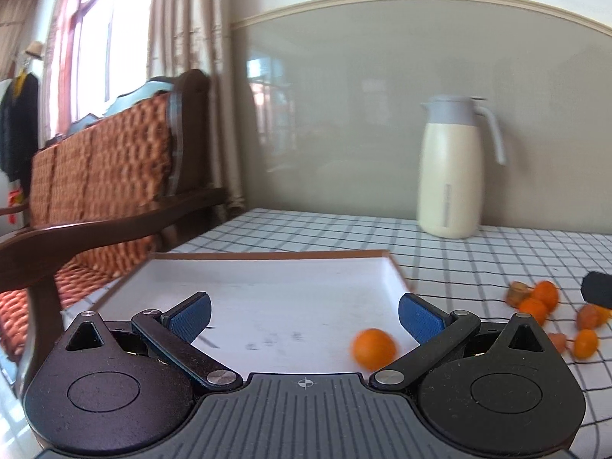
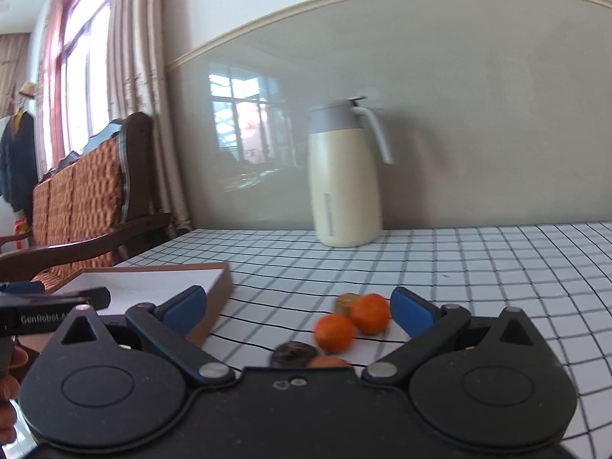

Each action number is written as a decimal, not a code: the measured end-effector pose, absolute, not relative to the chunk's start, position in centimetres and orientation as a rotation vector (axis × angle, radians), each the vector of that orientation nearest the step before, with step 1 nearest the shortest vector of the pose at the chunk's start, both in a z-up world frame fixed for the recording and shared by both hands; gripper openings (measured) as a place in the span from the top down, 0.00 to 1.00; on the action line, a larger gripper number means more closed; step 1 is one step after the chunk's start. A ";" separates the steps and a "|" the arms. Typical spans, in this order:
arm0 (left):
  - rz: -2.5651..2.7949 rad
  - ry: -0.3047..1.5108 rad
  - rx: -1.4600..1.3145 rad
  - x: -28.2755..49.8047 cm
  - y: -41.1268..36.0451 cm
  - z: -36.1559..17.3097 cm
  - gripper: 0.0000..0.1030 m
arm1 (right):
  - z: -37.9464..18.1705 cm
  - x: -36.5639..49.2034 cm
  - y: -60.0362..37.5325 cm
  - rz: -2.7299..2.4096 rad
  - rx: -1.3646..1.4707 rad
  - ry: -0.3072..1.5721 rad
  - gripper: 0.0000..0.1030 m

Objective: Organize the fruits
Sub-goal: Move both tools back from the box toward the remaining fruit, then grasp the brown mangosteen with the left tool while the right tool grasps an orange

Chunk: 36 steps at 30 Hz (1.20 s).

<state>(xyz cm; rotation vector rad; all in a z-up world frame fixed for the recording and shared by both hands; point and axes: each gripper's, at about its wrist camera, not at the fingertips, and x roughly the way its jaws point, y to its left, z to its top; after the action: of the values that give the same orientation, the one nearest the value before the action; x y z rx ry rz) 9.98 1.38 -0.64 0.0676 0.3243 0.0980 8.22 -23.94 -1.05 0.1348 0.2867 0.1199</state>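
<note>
Left gripper (image 1: 305, 315) spread wide, grasping nothing, over white tray (image 1: 244, 267); one orange fruit (image 1: 373, 348) lies in the tray just inside its right finger. Right gripper (image 2: 297, 308) also released, empty; two orange fruits (image 2: 352, 323) on checked cloth (image 2: 478, 267) between its fingers, tray to its left

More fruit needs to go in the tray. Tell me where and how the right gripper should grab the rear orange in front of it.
Grip the rear orange across its round middle, coming straight forward and down with the open right gripper. A second orange touches its near-left side and a brownish piece sits at its far left, so the fingers probably fit best if angled to clear these neighbours.
</note>
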 end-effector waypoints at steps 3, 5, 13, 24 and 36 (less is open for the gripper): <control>0.053 0.320 0.090 9.8 -0.3 -0.9 0.00 | -1.2 7.8 -25.4 0.089 0.155 0.292 0.06; 0.024 0.323 0.104 9.8 -1.3 -1.1 0.00 | -1.2 7.5 -26.2 0.067 0.157 0.295 0.06; -0.095 0.336 0.136 9.3 -5.8 -2.0 0.00 | -1.9 6.5 -29.1 -0.027 0.147 0.338 0.06; -0.188 0.355 0.199 9.4 -9.9 -3.2 0.00 | -2.7 6.0 -31.3 -0.057 0.194 0.360 0.12; -0.185 0.395 0.202 10.4 -11.4 -4.3 0.00 | -3.3 6.7 -30.8 -0.007 0.191 0.406 0.27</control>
<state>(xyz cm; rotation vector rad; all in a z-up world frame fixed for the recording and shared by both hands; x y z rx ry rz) 10.43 -11.42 -4.25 0.2018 0.3947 -0.1849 6.67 -30.84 -3.27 0.1906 0.4061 -0.0072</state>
